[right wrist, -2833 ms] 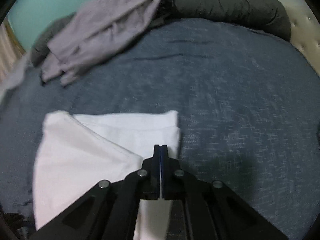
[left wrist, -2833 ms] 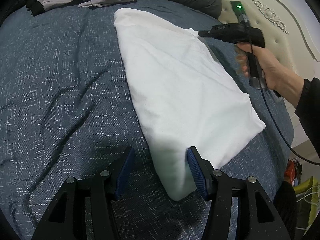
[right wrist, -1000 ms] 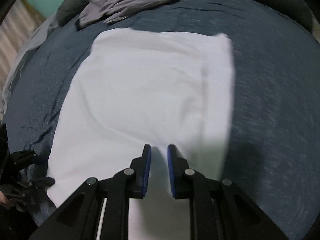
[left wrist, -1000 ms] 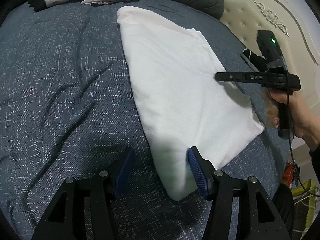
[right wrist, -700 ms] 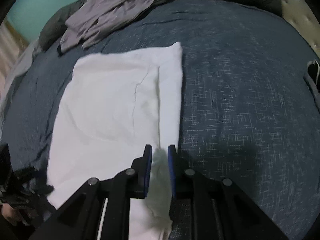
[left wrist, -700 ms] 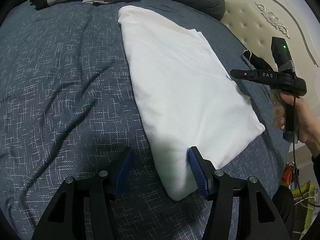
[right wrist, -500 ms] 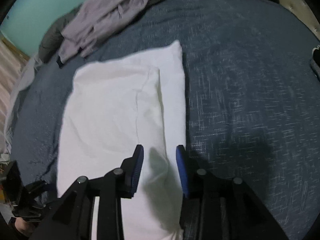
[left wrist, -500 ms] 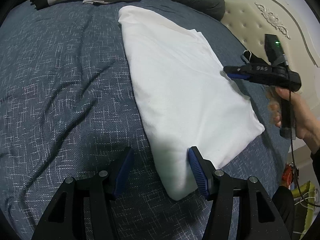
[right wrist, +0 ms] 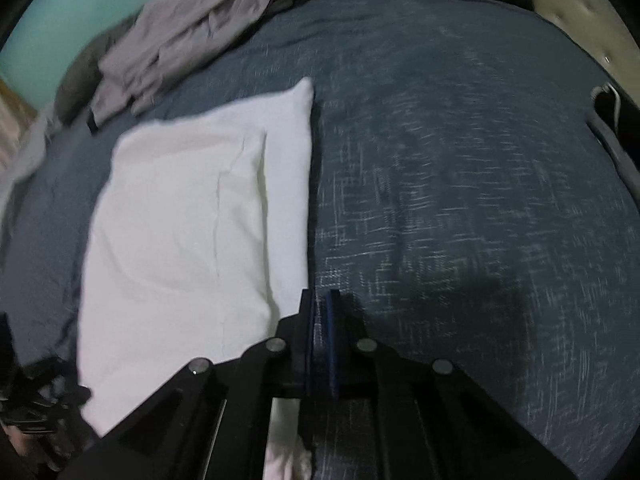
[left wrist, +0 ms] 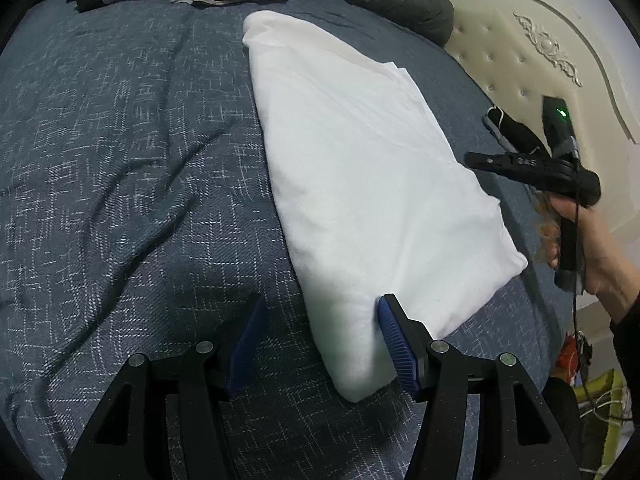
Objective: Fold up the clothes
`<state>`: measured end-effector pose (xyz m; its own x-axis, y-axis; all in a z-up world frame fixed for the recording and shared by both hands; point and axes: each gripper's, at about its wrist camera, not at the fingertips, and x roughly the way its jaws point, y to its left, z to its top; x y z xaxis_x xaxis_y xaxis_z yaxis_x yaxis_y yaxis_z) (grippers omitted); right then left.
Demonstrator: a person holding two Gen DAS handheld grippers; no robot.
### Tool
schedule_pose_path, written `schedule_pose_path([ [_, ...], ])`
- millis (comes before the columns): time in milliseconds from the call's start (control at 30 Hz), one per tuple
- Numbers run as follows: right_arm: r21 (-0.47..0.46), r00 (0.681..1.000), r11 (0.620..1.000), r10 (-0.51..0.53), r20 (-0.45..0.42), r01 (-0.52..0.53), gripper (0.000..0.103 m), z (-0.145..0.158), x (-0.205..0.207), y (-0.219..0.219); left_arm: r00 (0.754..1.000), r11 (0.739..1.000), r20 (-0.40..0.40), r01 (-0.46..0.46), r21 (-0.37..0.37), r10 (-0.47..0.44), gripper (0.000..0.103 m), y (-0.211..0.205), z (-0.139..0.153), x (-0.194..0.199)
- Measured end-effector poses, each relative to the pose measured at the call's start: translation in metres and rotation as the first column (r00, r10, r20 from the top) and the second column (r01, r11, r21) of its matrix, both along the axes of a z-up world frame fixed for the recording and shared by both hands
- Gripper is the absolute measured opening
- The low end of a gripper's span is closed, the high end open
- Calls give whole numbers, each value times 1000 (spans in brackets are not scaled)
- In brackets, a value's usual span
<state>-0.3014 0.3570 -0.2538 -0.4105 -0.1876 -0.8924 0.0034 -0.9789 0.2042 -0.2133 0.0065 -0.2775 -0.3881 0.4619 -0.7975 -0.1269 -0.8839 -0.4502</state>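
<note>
Your left gripper [left wrist: 320, 336] is spread wide, straddling the near corner of the folded white garment [left wrist: 360, 168], which lies flat on the blue bedspread [left wrist: 120, 160]. Your right gripper [right wrist: 320, 320] has its pads nearly together at the garment's right edge, gripping nothing; a grey garment [right wrist: 180, 32] lies heaped well apart

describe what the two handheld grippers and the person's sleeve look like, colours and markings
Both grippers are matte black with silver rivets and ribbed blue pads on the two fingers. The left gripper shows triangular cut-outs in its finger arms. Seen from the left wrist, the right gripper has white lettering on its side, too small to read, a green light on top, and a thin black cable hanging from the handle. The sleeve is dark.
</note>
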Motion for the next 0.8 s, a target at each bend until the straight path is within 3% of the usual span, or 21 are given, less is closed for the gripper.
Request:
schedule_pose_path([
  [100,-79,1000,997,4,-10,-5,7,10,17,7,999,999,-2,-40,14,40,63,-10,5,2],
  [167,-103,1000,995,15,-15,-17,15,14,24,1,997,996,7,-77,41,77,62,-19,5,5],
  [233,-148,1000,989,15,-10,-16,36,15,34,0,994,991,19,-113,74,112,62,-26,5,7],
  [567,-289,996,957,-1,84,26,50,-3,86,7,985,975,66,-168,148,160,63,-15,-3,14],
  [800,-294,993,956,22,112,12,51,-10,98,-2,980,960,114,-182,212,160,66,-9,-10,16],
])
